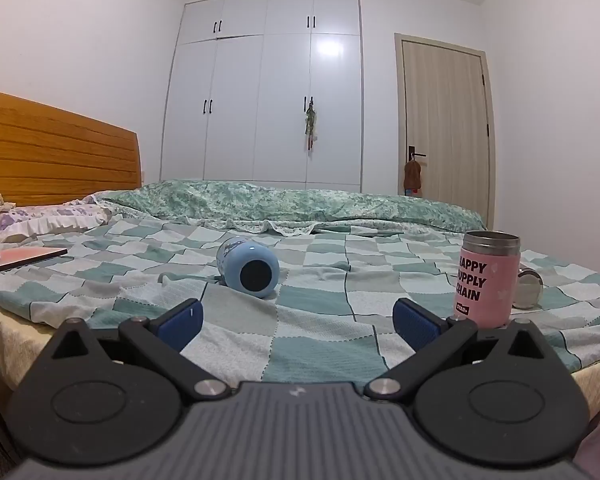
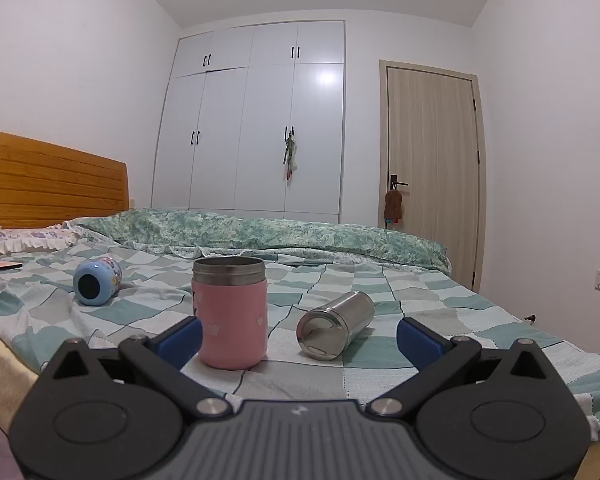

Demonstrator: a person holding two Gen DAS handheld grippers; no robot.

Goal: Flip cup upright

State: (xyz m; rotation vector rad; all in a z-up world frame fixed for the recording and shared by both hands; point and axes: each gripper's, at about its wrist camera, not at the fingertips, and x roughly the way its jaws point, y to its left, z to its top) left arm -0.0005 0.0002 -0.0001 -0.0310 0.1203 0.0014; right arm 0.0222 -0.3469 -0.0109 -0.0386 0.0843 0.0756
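A light blue cup (image 1: 247, 267) lies on its side on the checked bedspread, its base facing me; it also shows in the right wrist view (image 2: 97, 281) at the left. A steel cup (image 2: 334, 325) lies on its side; in the left wrist view only its end (image 1: 530, 286) shows behind the pink cup. A pink cup (image 2: 231, 312) with a steel rim stands upright; it shows at the right in the left wrist view (image 1: 486, 278). My left gripper (image 1: 298, 326) is open and empty, short of the blue cup. My right gripper (image 2: 300, 340) is open and empty, just short of the pink and steel cups.
The bed (image 1: 320, 320) carries a folded green quilt (image 1: 292, 200) at the back and a pillow (image 1: 40, 218) by the wooden headboard (image 1: 56, 152). A tablet (image 1: 20, 258) lies at the left. A white wardrobe (image 1: 264, 92) and a door (image 1: 446, 120) stand behind.
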